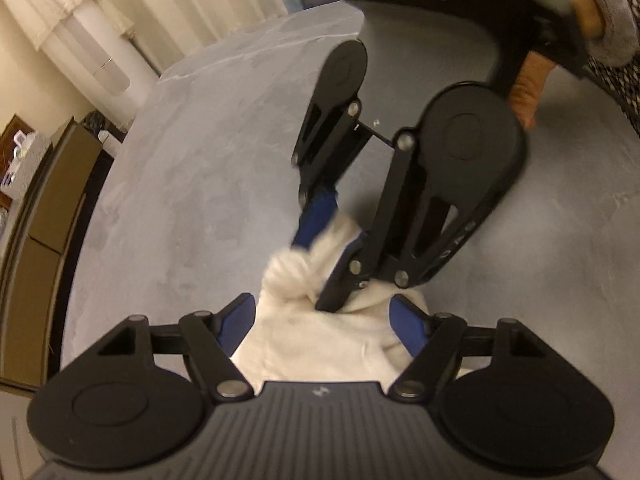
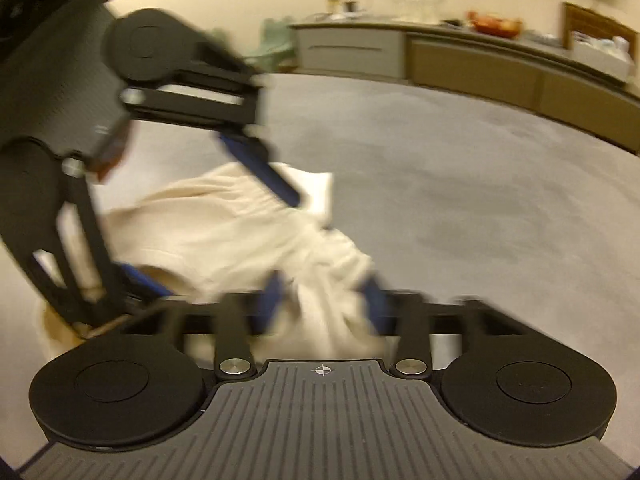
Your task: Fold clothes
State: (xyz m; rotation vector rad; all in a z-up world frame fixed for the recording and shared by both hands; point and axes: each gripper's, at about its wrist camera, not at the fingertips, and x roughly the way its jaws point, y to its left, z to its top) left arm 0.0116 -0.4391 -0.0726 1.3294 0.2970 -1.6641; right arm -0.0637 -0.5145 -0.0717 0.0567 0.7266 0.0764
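A cream garment [image 1: 320, 344] lies bunched on the grey desk [image 1: 200, 200]. The left gripper [image 1: 332, 328] straddles it, fingers spread. The right gripper [image 2: 324, 300], opposite and equally near, pinches a fold.

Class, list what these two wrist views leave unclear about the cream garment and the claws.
- Left wrist view: the cream garment runs under the left claw; its near part is hidden.
- Right wrist view: motion blur smears the right claw, so the grip on the cloth is unclear.
- What kind of garment it is: bunched, unreadable.
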